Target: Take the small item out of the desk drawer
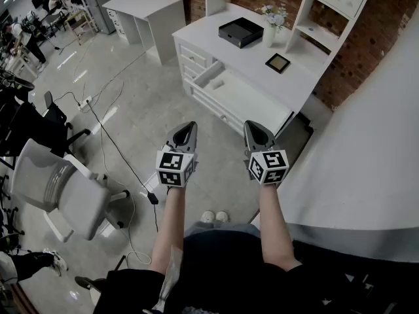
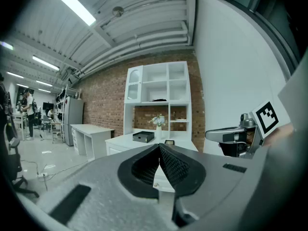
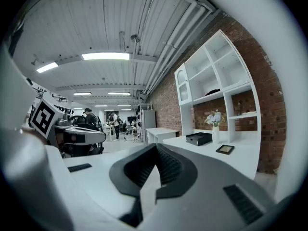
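The white desk (image 1: 255, 90) stands ahead of me against the brick wall, with its drawers on the side facing me. One upper drawer (image 1: 208, 74) is pulled partly out; I see no small item in it from here. My left gripper (image 1: 189, 125) and right gripper (image 1: 251, 124) are held side by side in the air, well short of the desk, pointing toward it. Both are shut with nothing between the pads. In the left gripper view the left gripper's (image 2: 159, 149) pads meet in front of the distant desk (image 2: 126, 141). The right gripper's (image 3: 155, 149) pads touch too.
On the desk sit a black tray (image 1: 241, 31), a vase of flowers (image 1: 270, 29) and a small dark frame (image 1: 277, 62). A white shelf unit (image 1: 327, 12) rises behind. A grey office chair (image 1: 62, 188) and floor cables (image 1: 111, 142) are at left. A white wall (image 1: 366, 149) runs close on the right.
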